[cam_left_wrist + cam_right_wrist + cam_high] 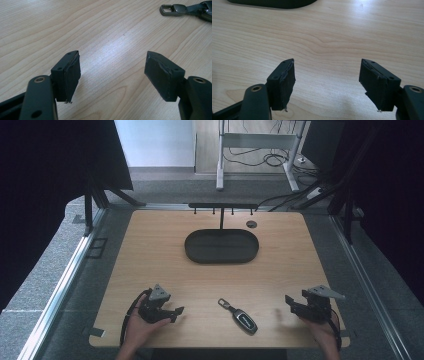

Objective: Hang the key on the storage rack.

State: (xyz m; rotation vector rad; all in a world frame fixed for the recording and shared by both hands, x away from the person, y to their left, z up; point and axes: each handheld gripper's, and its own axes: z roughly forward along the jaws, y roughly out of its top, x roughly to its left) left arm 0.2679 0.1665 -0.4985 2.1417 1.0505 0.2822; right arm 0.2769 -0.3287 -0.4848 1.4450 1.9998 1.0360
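Note:
A black car key fob [245, 319] with a metal clip [225, 304] lies flat on the wooden table near its front edge, between the two hands. My left gripper [178, 312] rests low at the front left, open, jaws pointing right toward the fob; its own view shows the clip [173, 9] at the top right and bare wood between the pads [72, 75]. My right gripper [288, 301] sits at the front right, open with nothing between its pads [375, 82].
A black oval tray [222, 256] sits at the table's middle back, with a black rack of hooks [222, 207] on a post behind it. A small round disc [251, 224] lies at the back right. The tray's edge [274, 3] appears in the right gripper view.

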